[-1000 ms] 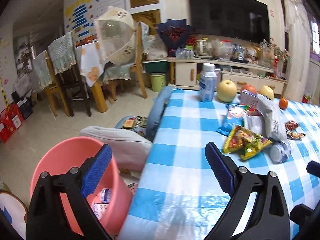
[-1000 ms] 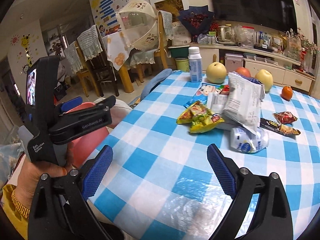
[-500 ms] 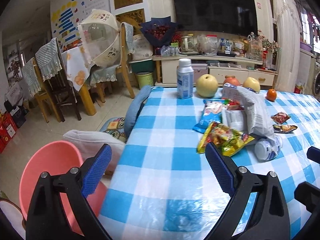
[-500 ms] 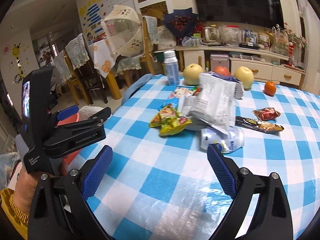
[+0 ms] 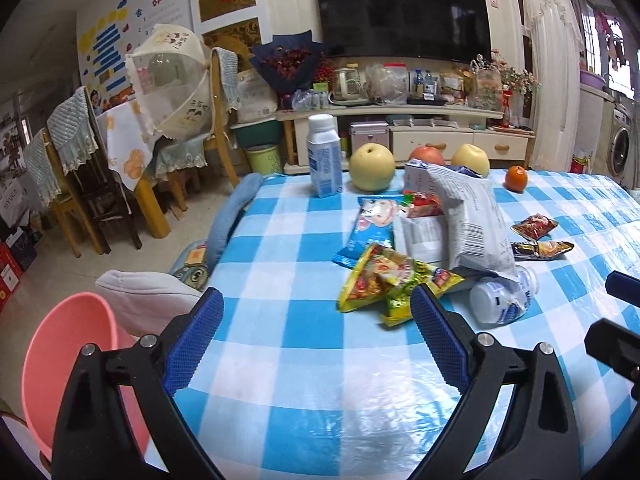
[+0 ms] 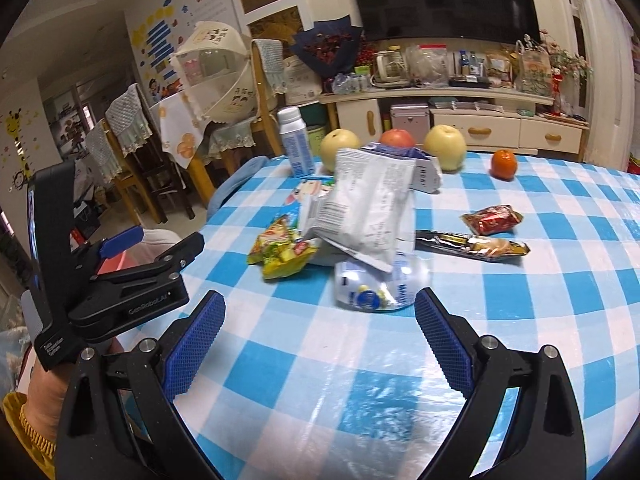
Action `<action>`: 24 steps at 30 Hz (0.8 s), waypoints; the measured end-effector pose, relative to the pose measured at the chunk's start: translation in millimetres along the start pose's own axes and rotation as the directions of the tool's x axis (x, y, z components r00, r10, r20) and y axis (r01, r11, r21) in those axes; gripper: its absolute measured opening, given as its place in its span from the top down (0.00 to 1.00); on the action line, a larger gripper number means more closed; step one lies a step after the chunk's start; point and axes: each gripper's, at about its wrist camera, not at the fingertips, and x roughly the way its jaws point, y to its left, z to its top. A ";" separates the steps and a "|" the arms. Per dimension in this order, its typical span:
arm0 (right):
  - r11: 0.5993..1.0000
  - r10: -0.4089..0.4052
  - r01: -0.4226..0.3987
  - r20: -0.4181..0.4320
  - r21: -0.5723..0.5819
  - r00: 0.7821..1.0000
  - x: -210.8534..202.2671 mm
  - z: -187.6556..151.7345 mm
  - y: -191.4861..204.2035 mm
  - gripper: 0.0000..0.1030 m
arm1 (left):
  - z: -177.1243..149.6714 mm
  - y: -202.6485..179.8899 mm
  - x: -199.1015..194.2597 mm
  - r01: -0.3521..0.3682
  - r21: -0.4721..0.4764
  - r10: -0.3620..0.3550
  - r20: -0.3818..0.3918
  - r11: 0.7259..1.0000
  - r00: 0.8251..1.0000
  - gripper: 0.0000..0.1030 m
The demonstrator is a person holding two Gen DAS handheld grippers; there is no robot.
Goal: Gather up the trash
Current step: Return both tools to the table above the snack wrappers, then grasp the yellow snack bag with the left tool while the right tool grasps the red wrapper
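Observation:
A pile of trash lies on the blue checked table [image 5: 280,248]: a yellow snack wrapper [image 5: 384,280], a large white bag [image 5: 472,220], a blue packet [image 5: 372,224] and a crushed clear bottle [image 5: 500,300]. In the right wrist view I see the same wrapper [image 6: 280,256], bag [image 6: 368,204] and bottle [image 6: 376,288]. My left gripper [image 5: 316,332] is open and empty, just short of the yellow wrapper. My right gripper [image 6: 320,336] is open and empty, just short of the bottle. A pink bin [image 5: 68,360] stands beside the table at the left.
Two small wrappers [image 6: 492,220] [image 6: 472,242] lie to the right of the pile. A white milk bottle [image 5: 324,156], two pears [image 5: 372,166], an apple and an orange [image 5: 516,178] stand at the table's far edge. Chairs and a grey cushion [image 5: 144,300] stand left.
Both grippers have moved forward over the table toward the pile of trash. The pink bin has slid toward the left edge of the left wrist view. Both stay open.

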 end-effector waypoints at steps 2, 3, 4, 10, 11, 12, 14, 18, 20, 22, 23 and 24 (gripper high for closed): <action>1.000 -0.006 0.006 -0.001 0.008 1.000 -0.5 0.8 -6.9 0.08 | 1.0 -5.6 -0.1 0.010 0.006 -0.010 0.004 1.000 1.000 0.08; 1.000 -0.011 0.011 -0.002 0.010 1.000 -0.9 1.4 -10.8 0.08 | 1.5 -9.5 0.3 0.019 0.010 -0.019 0.005 1.000 1.000 0.08; 1.000 -0.017 0.017 -0.001 0.012 1.000 -1.3 2.0 -14.6 0.08 | 1.5 -12.3 0.9 0.025 0.013 -0.025 0.003 1.000 1.000 0.08; 0.997 -0.033 0.034 -0.003 0.064 0.999 -2.7 5.4 -44.0 0.08 | 1.8 -30.4 7.6 0.064 0.039 -0.063 -0.016 0.997 0.998 0.08; 0.996 -0.039 0.039 -0.005 0.077 0.999 -2.4 6.0 -50.5 0.08 | 2.5 -32.4 9.0 0.081 0.036 -0.081 -0.020 0.996 0.997 0.08; 0.995 -0.042 0.043 -0.010 0.090 0.999 -1.7 6.7 -57.0 0.08 | 3.3 -33.9 10.1 0.095 0.032 -0.094 -0.024 0.995 0.995 0.08; 0.992 -0.048 0.050 -0.021 0.116 0.999 0.4 7.0 -69.4 0.08 | 3.9 -37.6 14.0 0.118 0.024 -0.117 -0.032 0.993 0.993 0.08; 0.983 -0.066 0.072 -0.044 0.171 0.997 6.0 10.0 -99.1 0.08 | 5.2 -44.2 28.3 0.136 0.024 -0.134 -0.064 0.990 0.989 0.08; 0.978 -0.092 0.100 -0.053 0.181 0.994 9.1 12.8 -111.9 0.08 | 5.7 -46.0 33.5 0.134 0.031 -0.132 -0.065 0.990 0.989 0.08; 0.971 -0.117 0.128 -0.067 0.204 0.991 13.2 14.8 -126.8 0.08 | 6.1 -46.4 42.1 0.137 0.033 -0.134 -0.084 0.990 0.987 0.08; 0.966 -0.119 0.134 -0.077 0.223 0.990 16.5 16.0 -135.7 0.08 | 6.5 -46.4 45.9 0.141 0.033 -0.138 -0.093 0.989 0.986 0.08; 0.961 -0.118 0.135 -0.084 0.241 0.989 19.2 16.5 -142.6 0.08 | 6.8 -45.7 50.2 0.151 0.030 -0.148 -0.101 0.988 0.984 0.08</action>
